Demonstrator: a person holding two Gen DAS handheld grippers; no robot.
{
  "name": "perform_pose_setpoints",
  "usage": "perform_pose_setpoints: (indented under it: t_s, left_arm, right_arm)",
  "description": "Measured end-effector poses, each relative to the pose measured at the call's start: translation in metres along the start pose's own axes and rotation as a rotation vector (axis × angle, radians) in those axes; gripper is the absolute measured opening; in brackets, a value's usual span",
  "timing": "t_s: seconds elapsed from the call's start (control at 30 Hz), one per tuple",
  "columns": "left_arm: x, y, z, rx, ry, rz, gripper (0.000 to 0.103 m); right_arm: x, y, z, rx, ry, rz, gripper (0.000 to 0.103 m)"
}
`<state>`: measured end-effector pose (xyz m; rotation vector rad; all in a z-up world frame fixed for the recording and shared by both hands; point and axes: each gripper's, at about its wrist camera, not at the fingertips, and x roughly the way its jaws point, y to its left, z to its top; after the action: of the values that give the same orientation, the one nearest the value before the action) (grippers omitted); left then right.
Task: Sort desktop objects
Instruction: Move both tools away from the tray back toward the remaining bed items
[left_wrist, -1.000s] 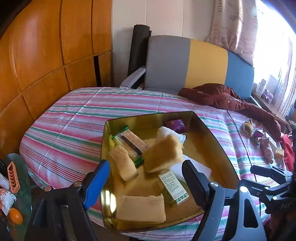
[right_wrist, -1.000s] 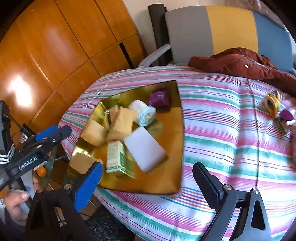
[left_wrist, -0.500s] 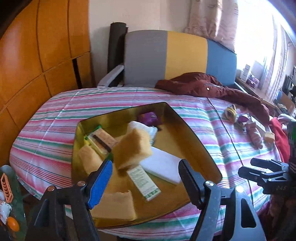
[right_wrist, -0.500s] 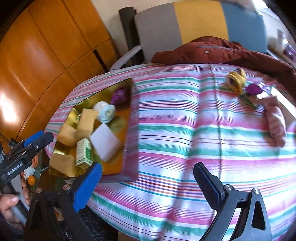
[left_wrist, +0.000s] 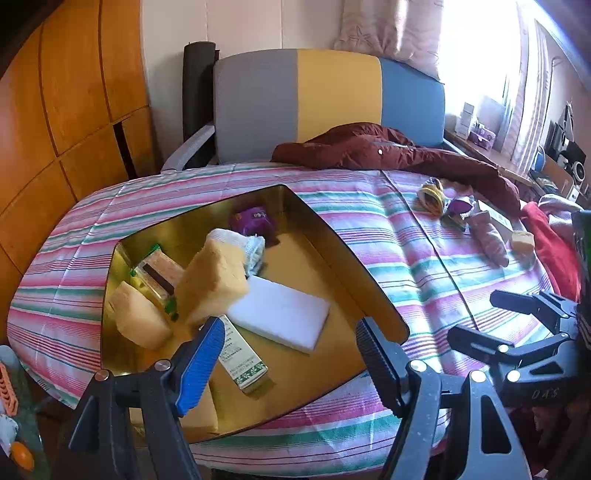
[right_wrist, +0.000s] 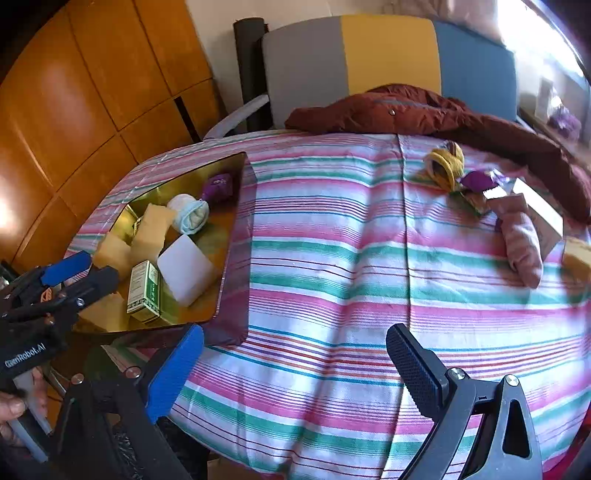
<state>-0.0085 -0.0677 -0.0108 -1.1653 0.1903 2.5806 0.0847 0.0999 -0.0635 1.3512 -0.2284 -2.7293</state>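
**Both grippers empty over striped table, gold tray loaded at left**

Striped cloth (right_wrist: 332, 266) (pink/green/white) covers the whole table; grey/yellow/blue chair (left_wrist: 332, 107) behind it, w/ a dark red jacket (left_wrist: 388, 155) draped from chair onto the far table edge. Wood panelling on the left.

Gold tray (left_wrist: 332, 236) sits on the cloth's left part, near edge hanging towards the camera. Inside it: white foam block (left_wrist: 284, 314) lying flat mid-tray; tan sponge (left_wrist: 214, 277) tilted up, leaning beside it; 2nd sponge (left_wrist: 138, 317) at the left wall; 3rd (left_wrist: 201, 410) at the near edge, partly behind the blue pad. Also a green-and-white box (left_wrist: 242, 354) flat near front, a wrapped snack bar (left_wrist: 155, 273) by the left wall, a rolled white sock (left_wrist: 251, 243) behind the tall sponge, a purple packet (left_wrist: 253, 218) in the far corner.

Right side of cloth, well apart from tray: pink sock (right_wrist: 521, 236), flat white box (right_wrist: 543, 210) just beside it, loose sponge (right_wrist: 578, 258) at the edge, yellow rubber-band bundle (right_wrist: 445, 166), purple wrapper (right_wrist: 480, 181) touching it.

Left gripper (left_wrist: 291, 354) hovers over tray's near end, jaws apart, nothing btwn them. Right gripper (right_wrist: 295, 373) over bare cloth right of tray, jaws wide apart, nothing held. A hand (right_wrist: 13, 410) shows at the left gripper's grip in the right wrist view.
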Motion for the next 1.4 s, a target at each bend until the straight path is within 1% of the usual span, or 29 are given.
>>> perform_pose_setpoints:
  t_s: [0.1,0.23,0.4,0.7,1.1,1.4]
  left_arm:
    - [0.003,-0.003,-0.002,0.002,0.01,-0.006,0.074]
    - [0.008,-0.004,-0.004,-0.003,0.026,-0.017,0.074]
    - [0.009,-0.002,-0.006,-0.013,0.028,-0.037,0.074]
    - [0.013,0.0,-0.008,-0.031,0.041,-0.059,0.074]
    - [0.02,-0.012,-0.001,0.001,0.057,-0.064,0.074]
    - [0.027,-0.031,0.015,0.039,0.054,-0.085,0.074]
  right_arm:
    - [0.002,0.013,0.001,-0.058,0.001,-0.021,0.1]
    - [0.005,0.022,0.002,-0.099,0.008,-0.03,0.101]
    - [0.008,0.024,0.003,-0.104,0.019,-0.049,0.101]
    - [0.008,0.02,0.007,-0.127,0.015,-0.133,0.101]
    - [0.004,0.008,0.011,-0.186,0.0,-0.234,0.101]
    - [0.002,-0.02,0.018,-0.196,0.006,-0.312,0.101]
